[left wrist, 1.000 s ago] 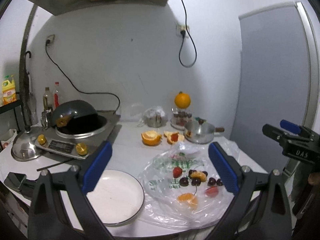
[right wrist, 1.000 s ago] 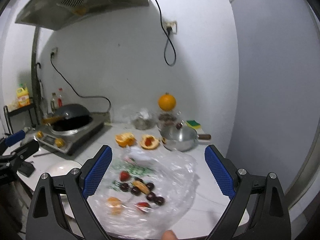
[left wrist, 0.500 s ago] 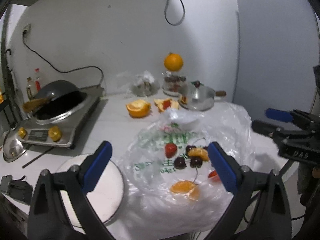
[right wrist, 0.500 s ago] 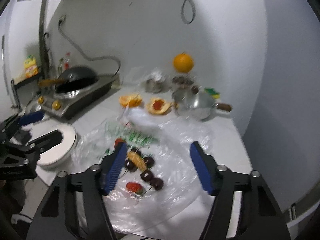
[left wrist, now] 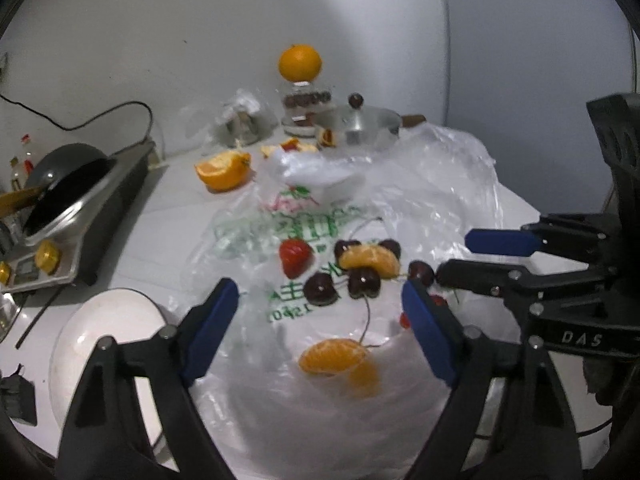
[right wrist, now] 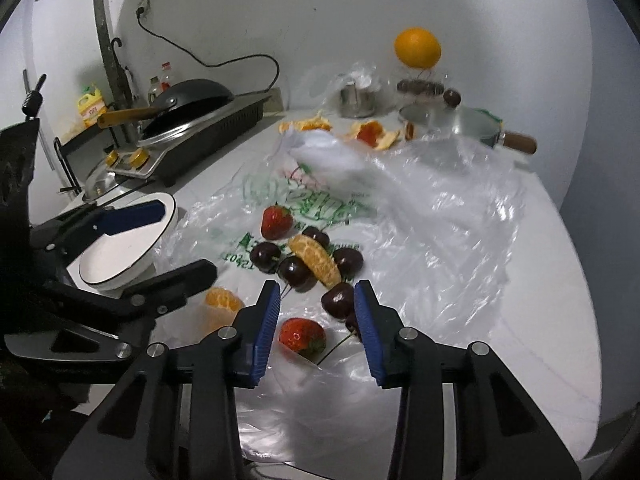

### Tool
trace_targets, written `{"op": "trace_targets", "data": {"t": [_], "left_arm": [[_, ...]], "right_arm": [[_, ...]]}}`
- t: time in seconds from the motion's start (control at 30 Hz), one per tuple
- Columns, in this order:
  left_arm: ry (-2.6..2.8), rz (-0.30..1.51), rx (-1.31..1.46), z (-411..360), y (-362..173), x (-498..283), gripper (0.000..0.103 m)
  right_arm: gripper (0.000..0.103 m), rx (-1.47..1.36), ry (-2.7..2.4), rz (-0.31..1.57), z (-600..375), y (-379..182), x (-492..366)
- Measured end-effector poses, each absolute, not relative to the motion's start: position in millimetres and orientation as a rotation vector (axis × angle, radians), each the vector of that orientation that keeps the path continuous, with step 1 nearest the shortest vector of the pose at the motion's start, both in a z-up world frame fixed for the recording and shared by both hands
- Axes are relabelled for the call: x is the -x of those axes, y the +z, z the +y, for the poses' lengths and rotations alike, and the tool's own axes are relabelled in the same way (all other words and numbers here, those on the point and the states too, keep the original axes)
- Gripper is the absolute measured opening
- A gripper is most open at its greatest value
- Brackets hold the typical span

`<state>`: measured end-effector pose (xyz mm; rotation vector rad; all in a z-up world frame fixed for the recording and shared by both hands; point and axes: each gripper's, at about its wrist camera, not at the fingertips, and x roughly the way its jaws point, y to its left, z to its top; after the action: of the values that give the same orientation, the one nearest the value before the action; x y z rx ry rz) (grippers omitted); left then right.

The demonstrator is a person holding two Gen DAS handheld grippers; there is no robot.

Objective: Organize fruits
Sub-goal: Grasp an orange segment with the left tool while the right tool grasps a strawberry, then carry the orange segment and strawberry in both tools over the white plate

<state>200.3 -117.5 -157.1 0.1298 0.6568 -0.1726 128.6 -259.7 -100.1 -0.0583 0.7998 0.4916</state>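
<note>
A clear plastic bag (left wrist: 420, 200) (right wrist: 440, 220) lies spread on the white counter with fruit on it. On it are a strawberry (left wrist: 295, 256) (right wrist: 276, 222), several dark cherries (left wrist: 320, 288) (right wrist: 296, 272) and an orange segment (left wrist: 370, 260) (right wrist: 316, 262). My left gripper (left wrist: 318, 286) (right wrist: 184, 240) hovers over the bag, jaws closing. A second orange segment (left wrist: 332, 356) (right wrist: 224, 302) lies between its fingers, untouched. My right gripper (right wrist: 318, 286) (left wrist: 454, 254) is also closing. It straddles a second strawberry (right wrist: 302, 336) and a cherry (right wrist: 338, 300), gripping neither. A white plate (left wrist: 100, 328) (right wrist: 120, 248) sits left of the bag.
An induction cooker with a black wok (left wrist: 60, 176) (right wrist: 188, 96) stands at the left. A lidded metal pot (left wrist: 360, 124) (right wrist: 460, 124), orange peels (left wrist: 224, 168) (right wrist: 374, 134) and a whole orange on a jar (left wrist: 300, 62) (right wrist: 418, 48) line the back. The counter edge (right wrist: 588, 340) runs at right.
Both grippers came down and tilted toward the fruit on the bag. Both sets of jaws narrowed, the right more than the left. Nothing was picked up.
</note>
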Motion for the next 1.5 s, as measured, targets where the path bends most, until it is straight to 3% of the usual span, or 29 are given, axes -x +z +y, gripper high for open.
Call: {"op": "trace_targets", "data": {"t": [0.07,0.1,0.6,0.9,0.97,1.33,1.5], "left_arm": [[-0.188,0.695,-0.122,-117,-167,-208,0.058],[-0.187,0.718,-0.118,-117,-172,-211,0.057],[-0.237,0.898,-0.202,-131,-212,-215,0.058],[-0.249,0.875,-0.241,-133,-217,-217,0.060],[-0.256,0.875,-0.241,-133,-217,-217,0.059],[-0.295,0.849,-0.215,-132,-206,-205,0.037],[-0.302,0.790,-0.168,-128,-191,-198,0.036]], "right_arm": [[0.041,0.047,0.498,0.810,-260,-105,-130],[0.041,0.037,0.502,0.814,-261,-107,-131],[0.041,0.086,0.525,0.893,-246,-135,-136],[0.038,0.109,0.526,0.913,-241,-147,-136],[0.034,0.114,0.536,0.907,-241,-148,-136],[0.034,0.059,0.550,0.849,-248,-127,-131],[0.034,0.064,0.549,0.788,-246,-103,-128]]}}
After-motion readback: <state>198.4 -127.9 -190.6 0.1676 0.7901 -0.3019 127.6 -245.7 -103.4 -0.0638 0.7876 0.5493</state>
